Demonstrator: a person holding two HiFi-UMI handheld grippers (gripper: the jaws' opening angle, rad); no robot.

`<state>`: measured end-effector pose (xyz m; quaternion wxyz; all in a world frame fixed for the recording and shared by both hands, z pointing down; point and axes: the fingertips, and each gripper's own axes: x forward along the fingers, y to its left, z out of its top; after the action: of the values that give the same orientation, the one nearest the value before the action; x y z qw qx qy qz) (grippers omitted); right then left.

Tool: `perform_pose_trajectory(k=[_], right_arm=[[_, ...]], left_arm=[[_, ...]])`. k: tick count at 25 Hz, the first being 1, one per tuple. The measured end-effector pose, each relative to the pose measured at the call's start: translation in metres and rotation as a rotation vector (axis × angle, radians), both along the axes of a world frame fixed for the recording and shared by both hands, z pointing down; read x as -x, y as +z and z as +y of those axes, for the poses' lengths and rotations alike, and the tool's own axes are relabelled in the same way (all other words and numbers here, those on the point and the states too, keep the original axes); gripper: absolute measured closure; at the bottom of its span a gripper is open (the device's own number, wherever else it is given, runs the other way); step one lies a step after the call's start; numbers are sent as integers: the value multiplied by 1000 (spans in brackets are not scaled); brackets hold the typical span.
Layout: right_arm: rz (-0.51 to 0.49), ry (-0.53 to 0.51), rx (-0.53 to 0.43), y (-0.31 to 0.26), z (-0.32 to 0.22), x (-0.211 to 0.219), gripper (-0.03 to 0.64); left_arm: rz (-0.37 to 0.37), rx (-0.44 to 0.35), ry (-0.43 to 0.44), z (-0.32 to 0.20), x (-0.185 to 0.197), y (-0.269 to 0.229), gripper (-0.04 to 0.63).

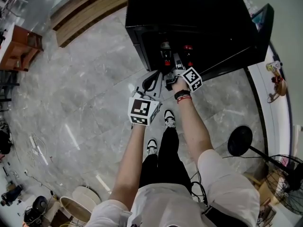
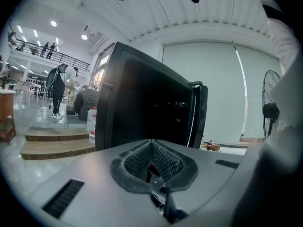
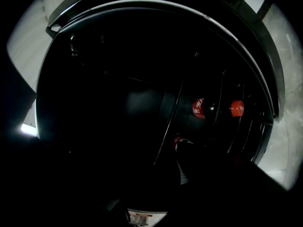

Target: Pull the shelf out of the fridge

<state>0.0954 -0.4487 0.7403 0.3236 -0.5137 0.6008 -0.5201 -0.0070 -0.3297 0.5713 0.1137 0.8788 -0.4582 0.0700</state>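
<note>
The grey marble floor [image 1: 85, 79] filled most of the head view, and the black fridge [image 1: 189, 22] stood at its far side with its door [image 1: 262, 22] swung open to the right. The person stood directly in front of the opening.

The shelf [image 3: 166, 126], the thing to be drawn out, was inside the dark cavity. It showed only as thin wire lines in the right gripper view. Two bottles [image 3: 199, 107] with red caps sat among those wires, seemingly on or just behind it.

The right gripper [image 1: 170, 72] reached into the mouth of the fridge, close to the bottles. Its own view was too dark to show its fingers, so I could not tell whether they were released or clenched on a wire. The left gripper [image 2: 152, 155] hung back on the near left, outside the fridge. Its fingers [image 2: 137, 162] were pressed together with nothing between them.

The main risk, as I judged it, lay with the bottles. A quick or jerky pull would likely topple them or roll them forward off the shelf. A thin wire gives little to hold, so the fingers might slip off it. A pull at one point only could skew the shelf and jam it against the fridge walls. With the left gripper idle, the front edge might drop once the shelf came free.
</note>
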Motion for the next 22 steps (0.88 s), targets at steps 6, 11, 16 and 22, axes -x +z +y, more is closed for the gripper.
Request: perform_pose_trajectory(k=[6,11,16,22], right_arm=[[-83,31,-24,10,-22,-5,334],[-173,70,-27,16,-43,-10,334],[-224,97,-32,22,-60,-13,334],[-250,113,-47,29,-83,-13,334]], left_arm=[[19,-11,1,-10,-5,14,577],[40,-20,-13,-19,-9,20,577],[71,-36,-19,-27,-10,21,577],[84,-52,-17,-38,-12,22,577]])
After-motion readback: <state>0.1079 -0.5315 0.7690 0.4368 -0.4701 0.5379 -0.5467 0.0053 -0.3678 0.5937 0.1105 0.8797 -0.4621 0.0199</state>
